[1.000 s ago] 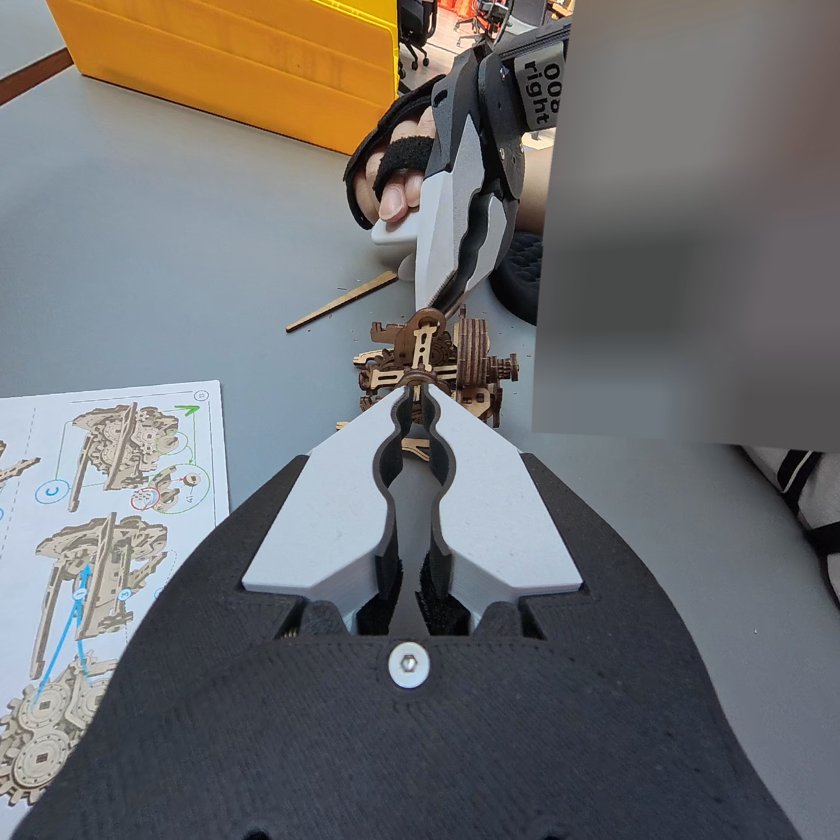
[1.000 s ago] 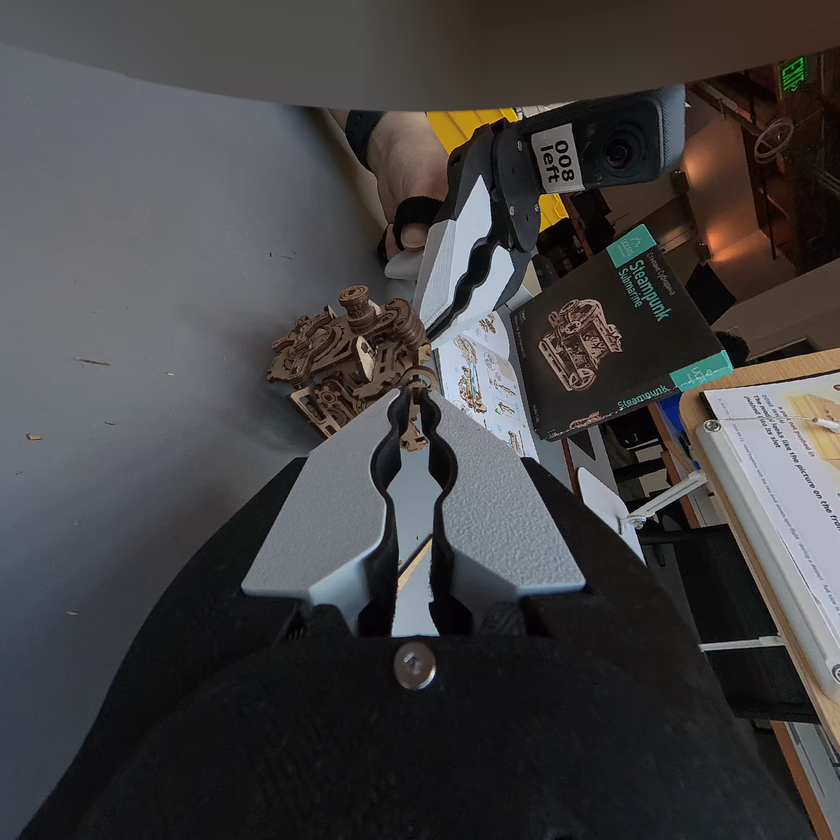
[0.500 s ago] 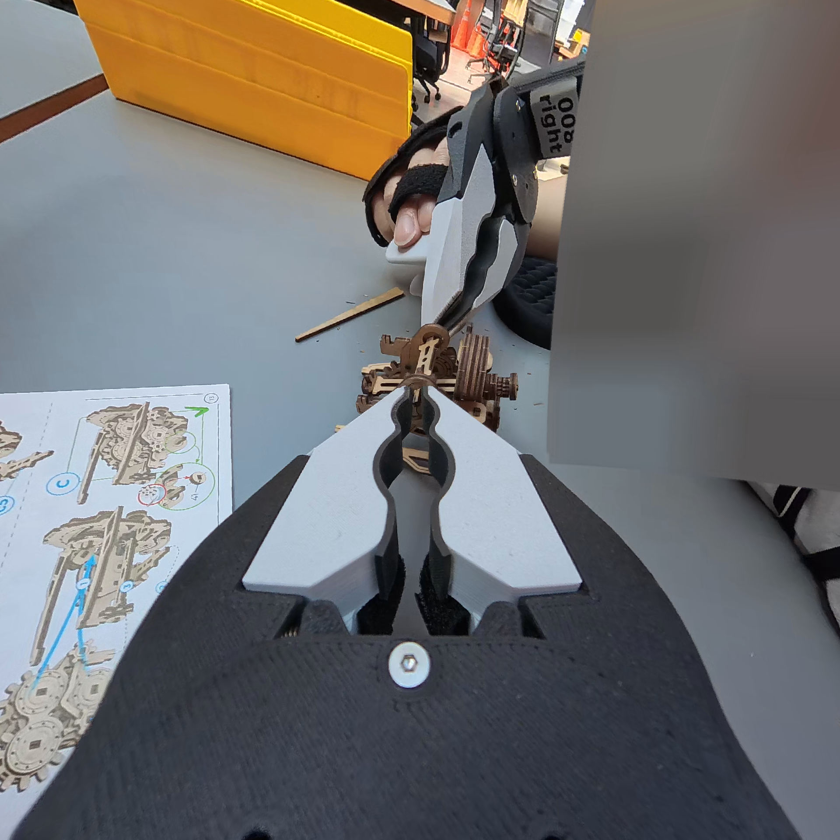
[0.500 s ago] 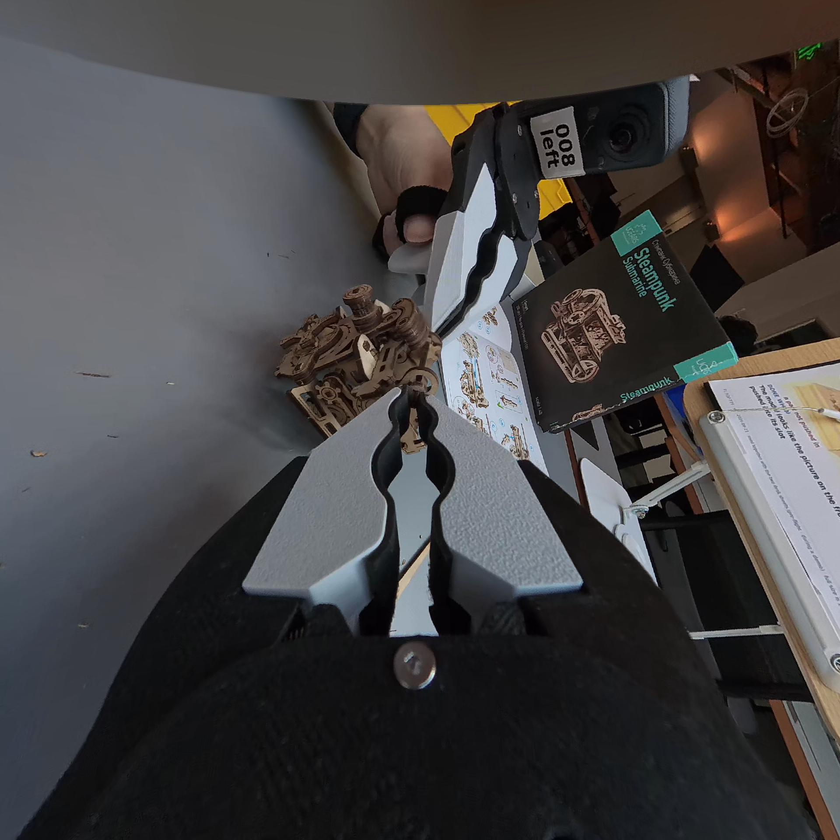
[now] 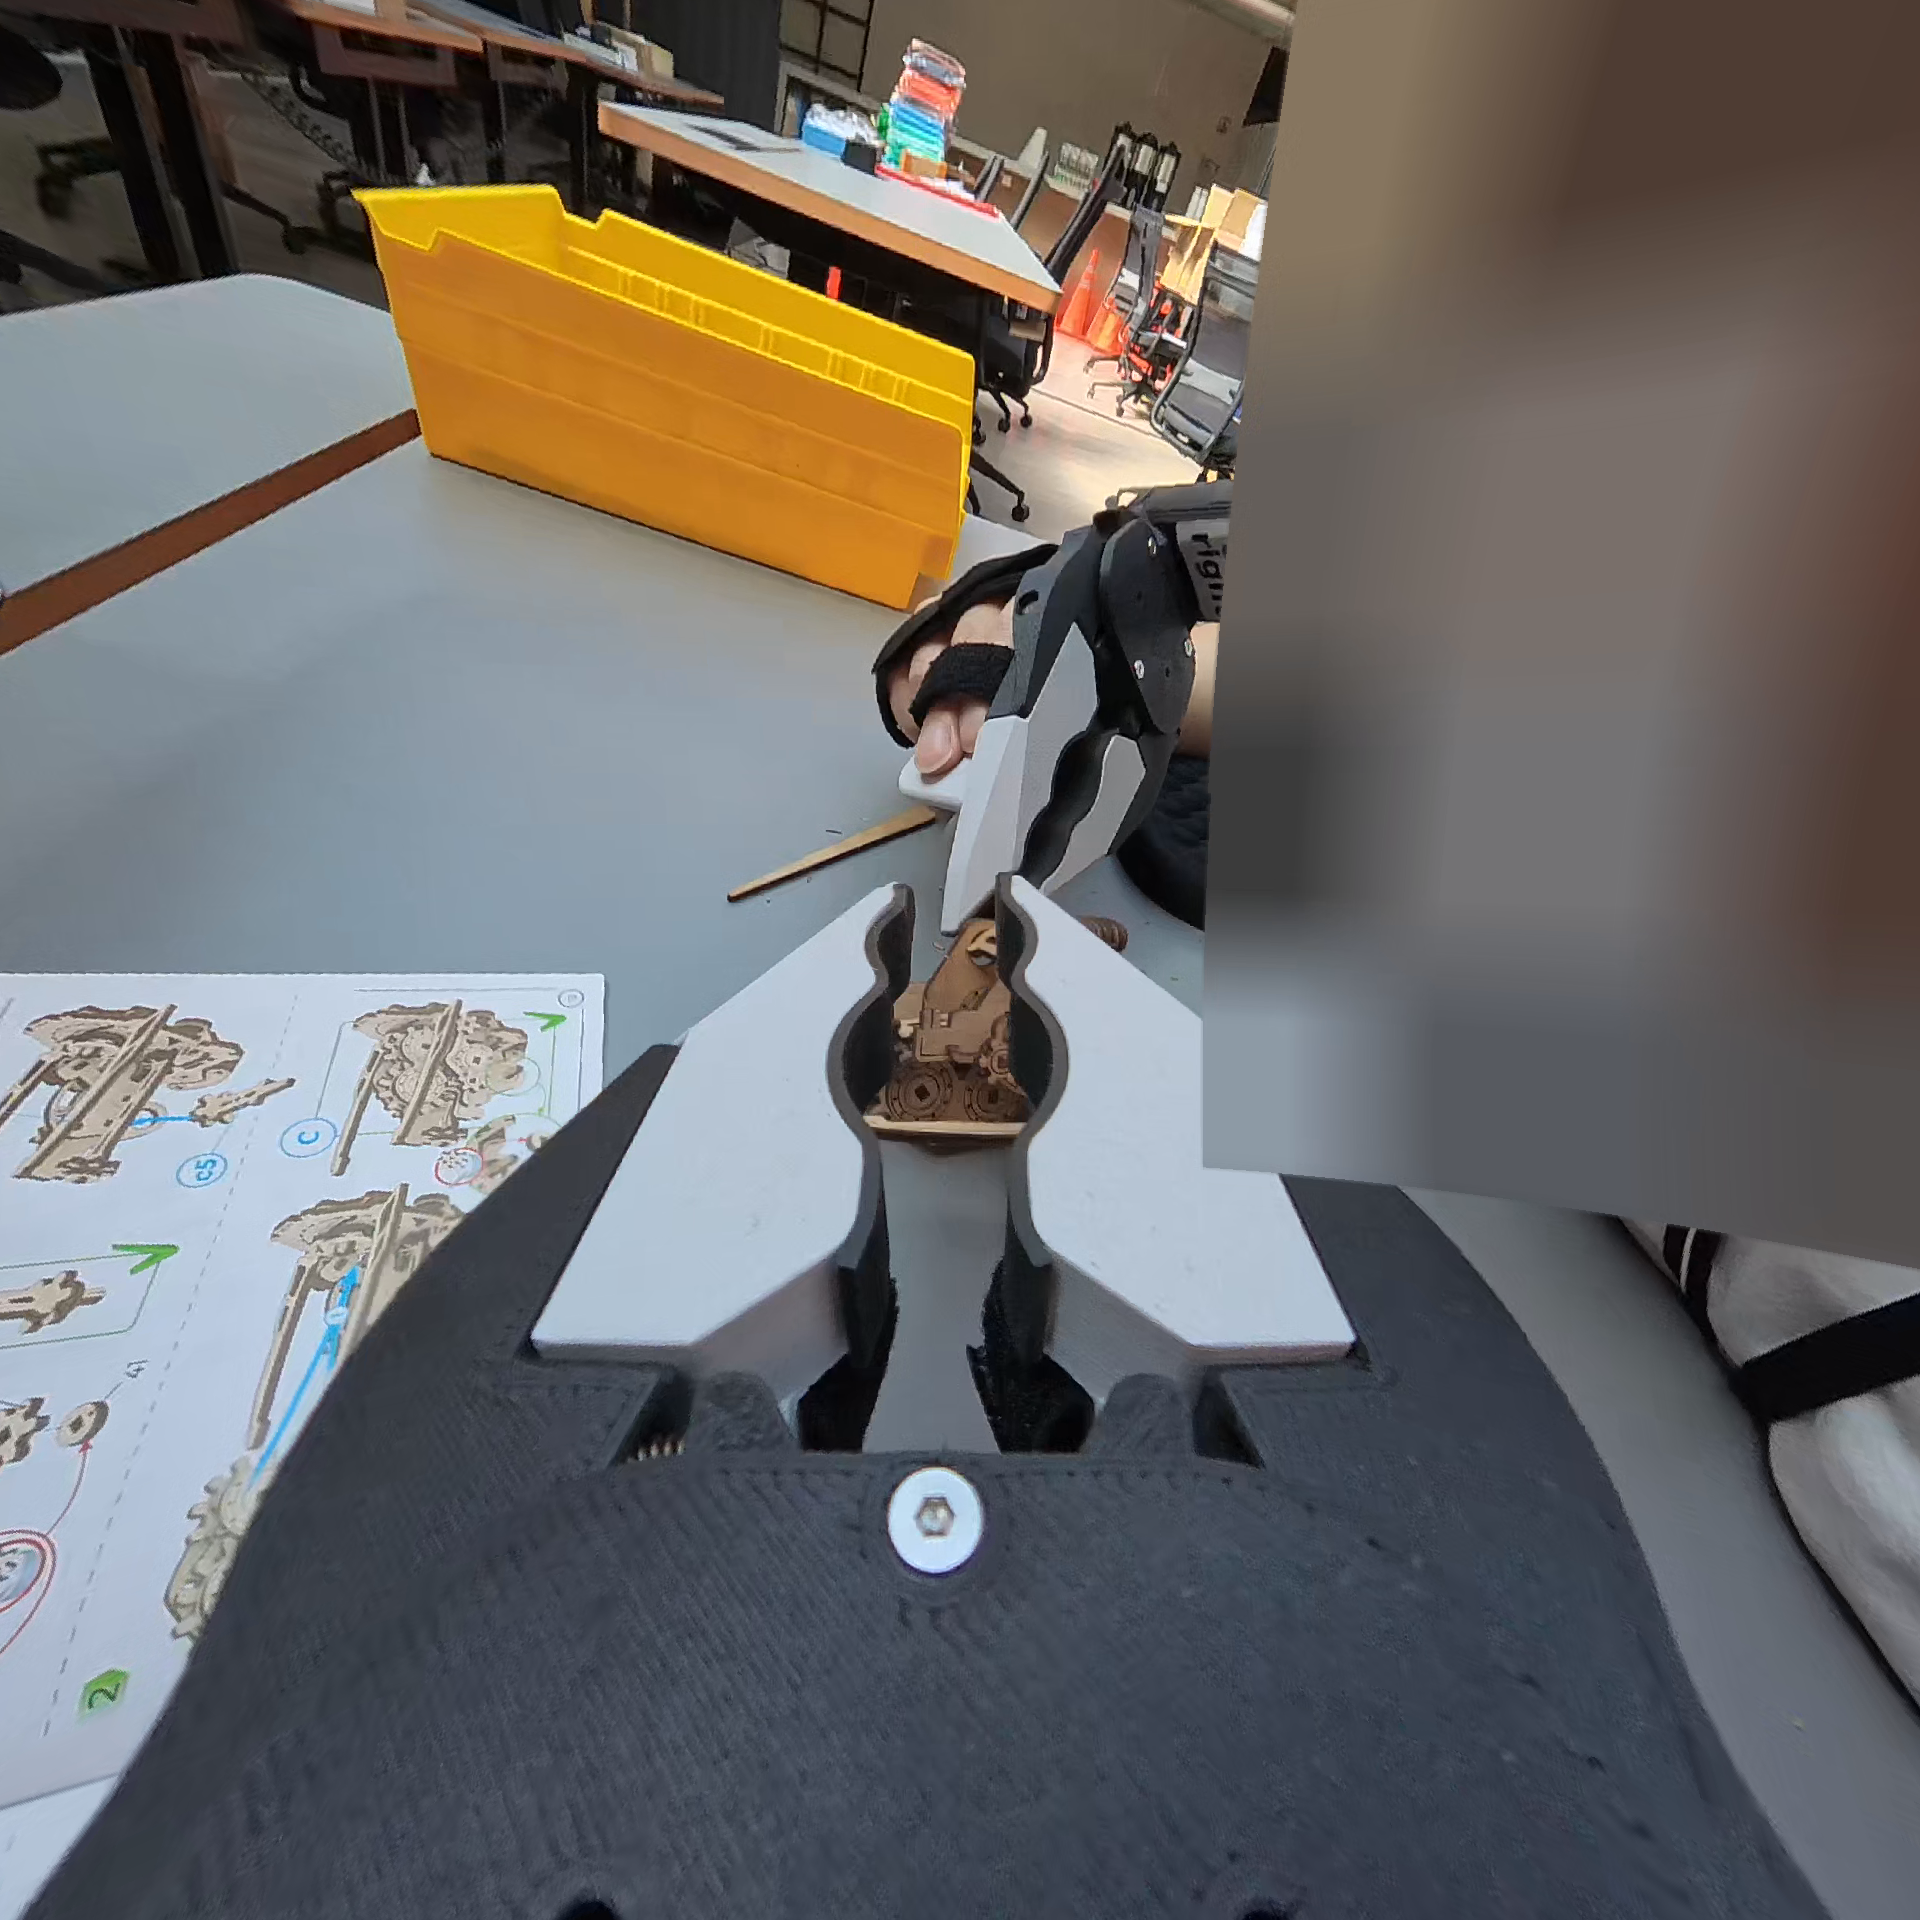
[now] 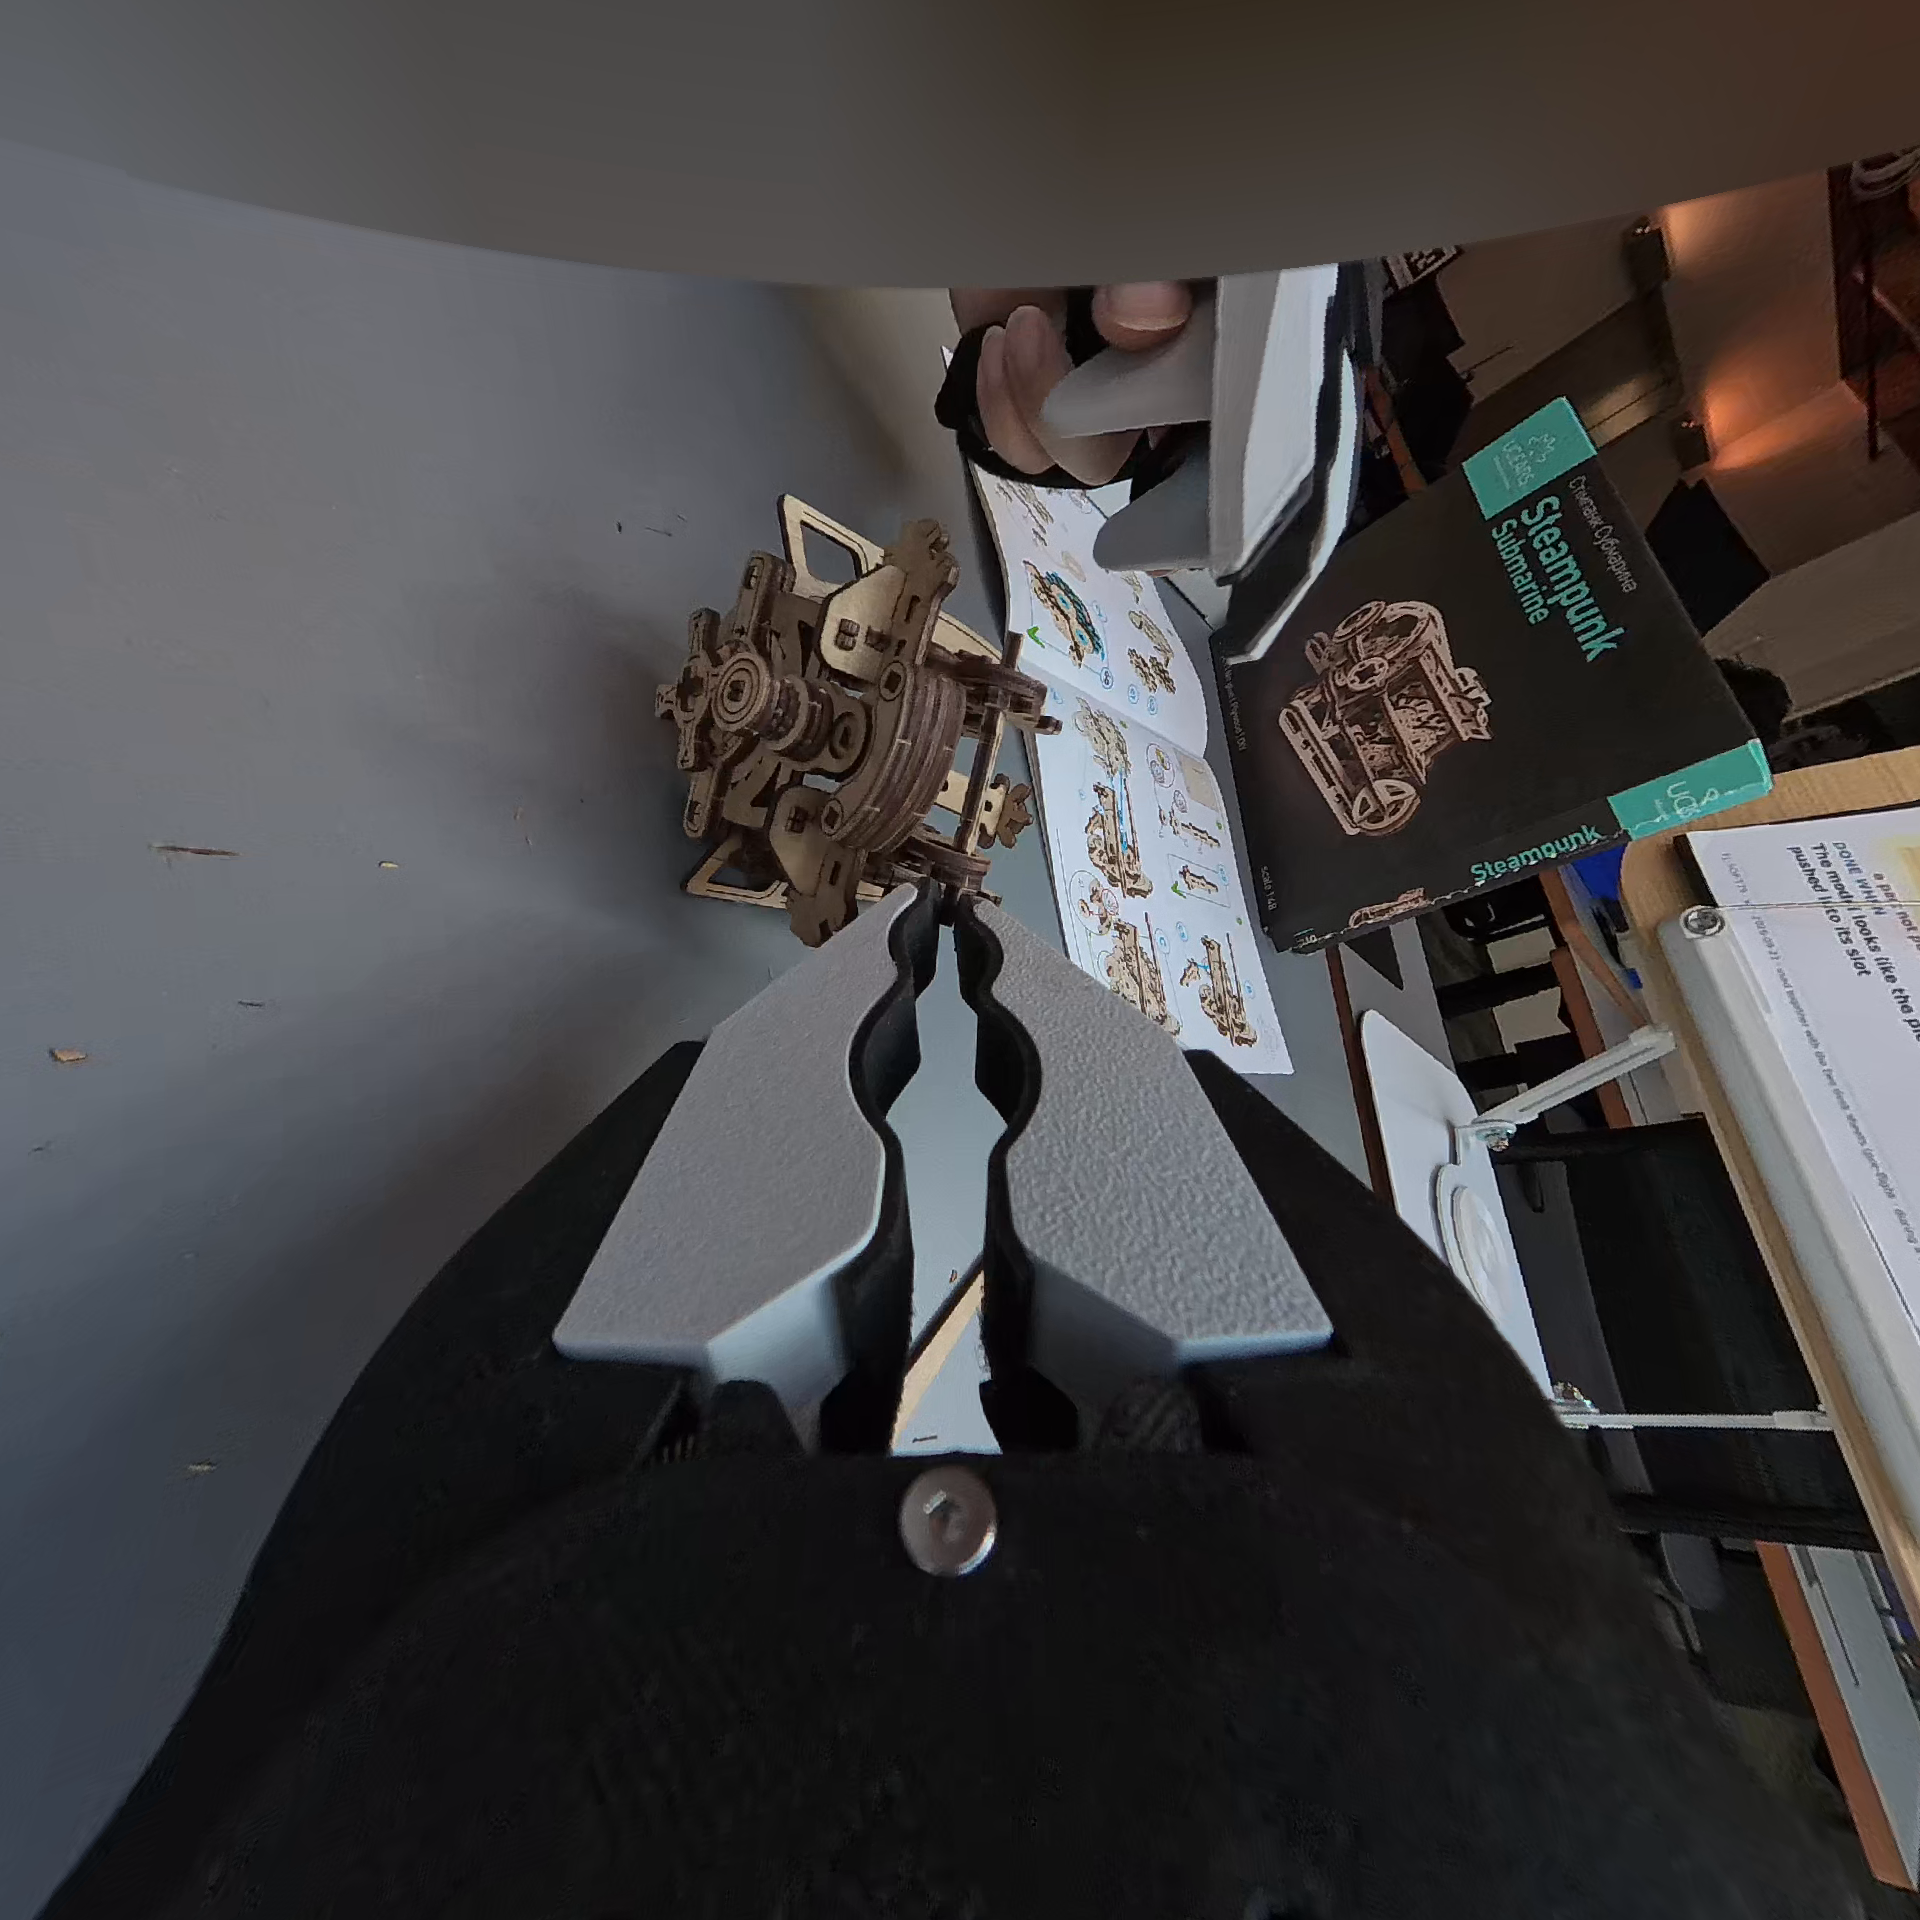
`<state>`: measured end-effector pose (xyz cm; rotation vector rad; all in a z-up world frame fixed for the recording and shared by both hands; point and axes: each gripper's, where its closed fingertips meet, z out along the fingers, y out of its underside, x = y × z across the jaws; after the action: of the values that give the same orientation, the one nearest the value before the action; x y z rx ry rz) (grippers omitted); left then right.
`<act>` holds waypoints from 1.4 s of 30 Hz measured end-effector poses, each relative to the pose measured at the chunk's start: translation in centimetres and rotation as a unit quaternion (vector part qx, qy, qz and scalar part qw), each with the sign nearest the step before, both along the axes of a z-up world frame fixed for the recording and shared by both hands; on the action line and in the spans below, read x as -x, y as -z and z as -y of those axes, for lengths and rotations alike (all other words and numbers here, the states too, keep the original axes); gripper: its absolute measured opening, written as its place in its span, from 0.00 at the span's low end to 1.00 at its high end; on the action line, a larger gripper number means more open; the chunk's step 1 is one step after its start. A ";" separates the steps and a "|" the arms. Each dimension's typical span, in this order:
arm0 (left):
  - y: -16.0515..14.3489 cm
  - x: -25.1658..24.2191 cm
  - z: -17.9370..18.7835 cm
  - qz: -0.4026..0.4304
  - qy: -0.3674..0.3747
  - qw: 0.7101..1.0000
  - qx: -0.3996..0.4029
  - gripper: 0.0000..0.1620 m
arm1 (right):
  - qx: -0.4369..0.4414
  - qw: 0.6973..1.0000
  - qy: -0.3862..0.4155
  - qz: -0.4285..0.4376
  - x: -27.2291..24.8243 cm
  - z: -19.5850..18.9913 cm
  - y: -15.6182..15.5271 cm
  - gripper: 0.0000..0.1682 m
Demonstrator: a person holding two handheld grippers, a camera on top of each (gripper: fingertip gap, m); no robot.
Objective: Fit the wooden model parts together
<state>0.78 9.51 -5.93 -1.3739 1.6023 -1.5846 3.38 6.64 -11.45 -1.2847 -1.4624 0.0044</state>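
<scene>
In our left wrist view the left claw (image 5: 954,904) stood parted, gripping nothing, its tips a clear gap apart. Through that gap, at the centre of the frame, we saw part of the wooden model (image 5: 951,1049) on the grey tabletop (image 5: 416,727); most of it was hidden behind our own fingers (image 5: 790,1091). Just above the tips, the right claw (image 5: 1023,883) came down from the upper right with its tips at the model's far side. A thin wooden stick (image 5: 831,854) lay on the tabletop left of it. The instruction sheet (image 5: 208,1143) filled the lower left, partly covered by the claw's black body. A yellow bin (image 5: 675,395) stood in the upper left, well apart from the model.

In the right wrist view the right claw (image 6: 943,912) was pinched nearly shut at the tips, at centre frame, on a small dark part at the model's lower right edge; we could not tell exactly what the part was. The wooden model (image 6: 821,717) sat just above and left of the tips. The instruction sheet (image 6: 1132,821) lay to its right, and a dark box (image 6: 1475,686) farther right. The left claw (image 6: 1257,436) showed at the upper centre, held in a hand (image 6: 1039,384), apart from the model.
</scene>
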 end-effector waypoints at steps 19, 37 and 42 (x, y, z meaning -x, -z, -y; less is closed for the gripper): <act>3.6 0.1 2.7 -0.097 0.051 0.994 -0.022 0.06 | 0.001 1.000 0.005 -0.009 0.0 0.9 -1.3 0.00; 4.7 0.4 2.5 0.027 0.049 0.941 -0.333 0.03 | 0.127 0.986 -0.001 -0.106 0.4 0.8 -1.8 0.00; 5.1 0.2 2.6 0.032 0.048 0.938 -0.343 0.01 | 0.126 0.986 -0.003 -0.109 0.5 0.8 -1.8 0.00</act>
<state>0.59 6.87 -10.99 -0.8639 1.9441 -0.9424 2.91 5.85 -9.64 -1.4350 -1.3057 0.3337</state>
